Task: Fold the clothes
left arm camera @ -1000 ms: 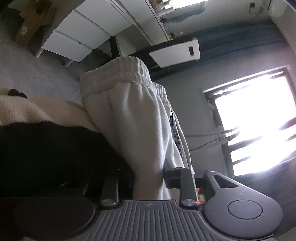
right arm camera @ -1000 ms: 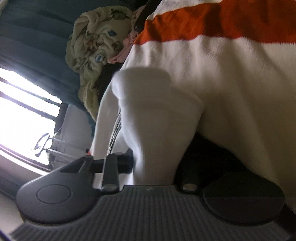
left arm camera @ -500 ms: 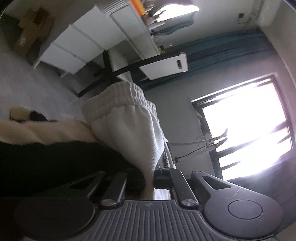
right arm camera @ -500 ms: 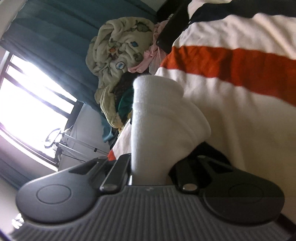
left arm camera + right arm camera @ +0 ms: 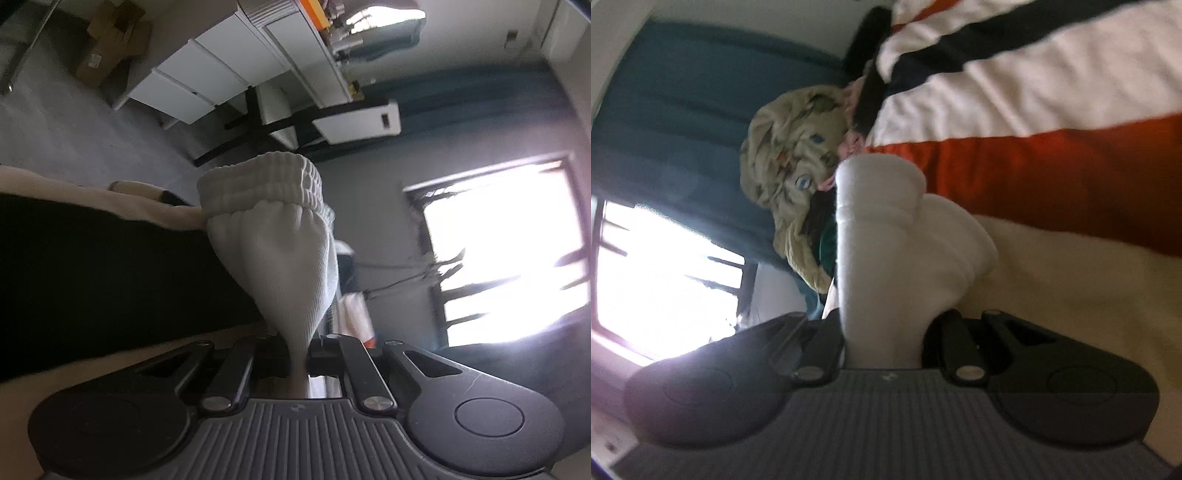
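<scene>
A white knit garment with a ribbed elastic waistband (image 5: 273,236) bunches out of my left gripper (image 5: 297,363), which is shut on a thin pinch of its cloth. In the right wrist view another thick fold of the same white garment (image 5: 886,258) rises from my right gripper (image 5: 882,347), shut on it with the fold filling the gap between the jaws. Both views are rolled sideways. The cloth hides the fingertips in both views.
A striped blanket (image 5: 1052,155) in white, orange and dark bands lies under the right gripper. A crumpled patterned cloth pile (image 5: 798,166) sits by the blue curtain (image 5: 676,110). White drawers (image 5: 192,85), a black-framed table (image 5: 258,125) and a bright window (image 5: 506,251) show on the left side.
Both grippers closed tighter on the white garment and lifted it off the blanket, moving level across the bed. Less of the garment shows in each view; the room behind shifted.
</scene>
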Tool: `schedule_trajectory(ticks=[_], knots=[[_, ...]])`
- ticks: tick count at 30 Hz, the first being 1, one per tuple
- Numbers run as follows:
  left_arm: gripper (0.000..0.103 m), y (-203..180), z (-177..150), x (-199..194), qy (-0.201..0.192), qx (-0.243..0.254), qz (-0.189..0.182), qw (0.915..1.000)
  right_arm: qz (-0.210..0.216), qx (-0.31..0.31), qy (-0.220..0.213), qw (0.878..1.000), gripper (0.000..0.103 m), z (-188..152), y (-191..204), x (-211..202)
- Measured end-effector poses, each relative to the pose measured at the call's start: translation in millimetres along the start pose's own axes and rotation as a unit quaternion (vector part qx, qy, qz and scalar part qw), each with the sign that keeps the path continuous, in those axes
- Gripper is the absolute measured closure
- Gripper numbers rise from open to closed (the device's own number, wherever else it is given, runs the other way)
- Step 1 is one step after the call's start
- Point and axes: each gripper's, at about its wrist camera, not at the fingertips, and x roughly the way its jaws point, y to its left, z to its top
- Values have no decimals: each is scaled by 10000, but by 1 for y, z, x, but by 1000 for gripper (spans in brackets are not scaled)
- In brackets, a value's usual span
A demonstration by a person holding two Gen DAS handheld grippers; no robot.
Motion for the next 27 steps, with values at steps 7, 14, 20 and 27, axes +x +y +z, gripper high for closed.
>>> schedule_trajectory(ticks=[7,14,20,27], knots=[[79,-5,-4,-30,-156,789,1083,9909,-46,642,414,9971,87,7,-40,2],[49,-37,-23,-63,-705,1754,1213,9745,248,926,672,9931,41,6,-52,11],[43,-79,-73,-65,-942,3118,933,9409,-156,282,573,9978,39,5,-43,19],[39,-120,-186,-37,-371,4730,-266,8799,-261,178,164,9994,45,10,-45,16]])
